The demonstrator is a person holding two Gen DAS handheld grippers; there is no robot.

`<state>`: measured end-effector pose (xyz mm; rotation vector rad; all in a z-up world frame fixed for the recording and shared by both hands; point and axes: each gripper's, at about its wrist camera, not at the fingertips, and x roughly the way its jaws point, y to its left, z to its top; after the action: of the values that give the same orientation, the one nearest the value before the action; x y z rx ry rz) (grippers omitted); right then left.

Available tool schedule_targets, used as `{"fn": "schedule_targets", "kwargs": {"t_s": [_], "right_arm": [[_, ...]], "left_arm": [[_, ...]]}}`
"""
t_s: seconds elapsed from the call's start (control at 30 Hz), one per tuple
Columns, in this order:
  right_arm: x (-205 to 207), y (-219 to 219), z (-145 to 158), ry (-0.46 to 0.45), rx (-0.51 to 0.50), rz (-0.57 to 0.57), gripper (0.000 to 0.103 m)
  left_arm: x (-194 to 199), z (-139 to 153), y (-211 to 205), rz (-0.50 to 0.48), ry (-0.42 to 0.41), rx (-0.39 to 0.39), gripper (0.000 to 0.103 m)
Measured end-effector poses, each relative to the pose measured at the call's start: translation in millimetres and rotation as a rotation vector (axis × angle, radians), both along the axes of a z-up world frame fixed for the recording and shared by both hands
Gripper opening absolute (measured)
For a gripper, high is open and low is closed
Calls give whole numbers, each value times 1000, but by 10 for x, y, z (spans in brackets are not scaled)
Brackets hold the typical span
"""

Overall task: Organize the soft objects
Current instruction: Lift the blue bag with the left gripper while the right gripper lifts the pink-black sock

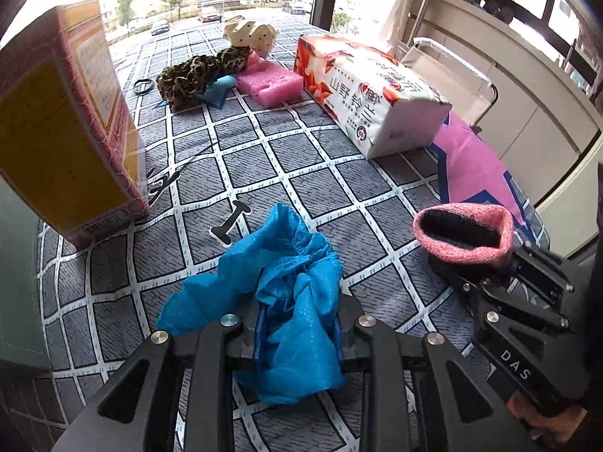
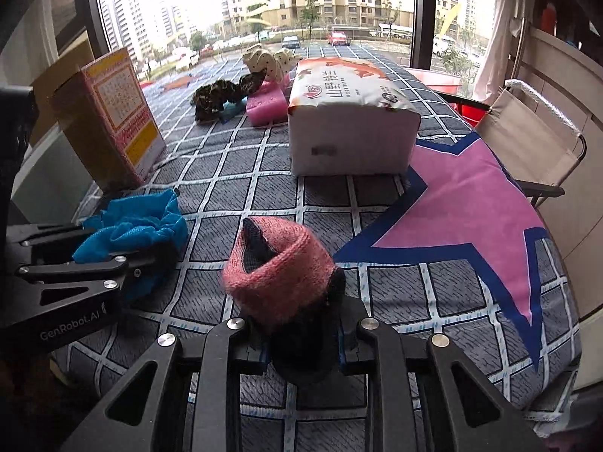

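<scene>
My left gripper (image 1: 297, 333) is shut on a crumpled blue mesh cloth (image 1: 279, 293) just above the checked tablecloth (image 1: 264, 158); the cloth also shows in the right wrist view (image 2: 132, 226). My right gripper (image 2: 303, 333) is shut on a pink knitted sock with a dark lining (image 2: 279, 263), also seen at the right of the left wrist view (image 1: 467, 233). Further back lie a leopard-print cloth (image 1: 196, 75), a pink sponge (image 1: 271, 84) and a cream dotted cloth (image 1: 248, 34).
A red and yellow box (image 1: 64, 132) stands at the left. A pack of tissues (image 1: 369, 94) lies at the right back. A black ring (image 1: 143, 86) lies near the leopard cloth. A folding chair (image 2: 535, 139) stands beyond the table's right edge.
</scene>
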<state>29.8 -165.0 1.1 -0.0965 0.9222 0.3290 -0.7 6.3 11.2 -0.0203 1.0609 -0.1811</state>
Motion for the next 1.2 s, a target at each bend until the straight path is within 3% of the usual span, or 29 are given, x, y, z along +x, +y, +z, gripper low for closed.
{"fn": "schedule_targets", "kwargs": {"t_s": [0.2,0.8,0.9,0.97,1.0,1.2], "right_arm": [[-53,-17,-35,-41,18,-11,25],[-74,-22,-48,-68,30,-17,25],[-71,-35,-37,-58,47,3,35],[-65,-63,-22,-46,68,8,62],[-68,-71,-15,-46,65,2,84],[-85,-124,111,-90,65,-12,86]], "left_arm": [[-27,-29,-73,11,-39,50,29],[-39,-31,-71,25,-61,53,29],[-40,-34,-70,26,-63,50,29],[-42,-35,-70,26,-63,49,29],[-42,-35,-69,26,-63,47,29],[-30,-25,-56,38,-52,21,30]]}}
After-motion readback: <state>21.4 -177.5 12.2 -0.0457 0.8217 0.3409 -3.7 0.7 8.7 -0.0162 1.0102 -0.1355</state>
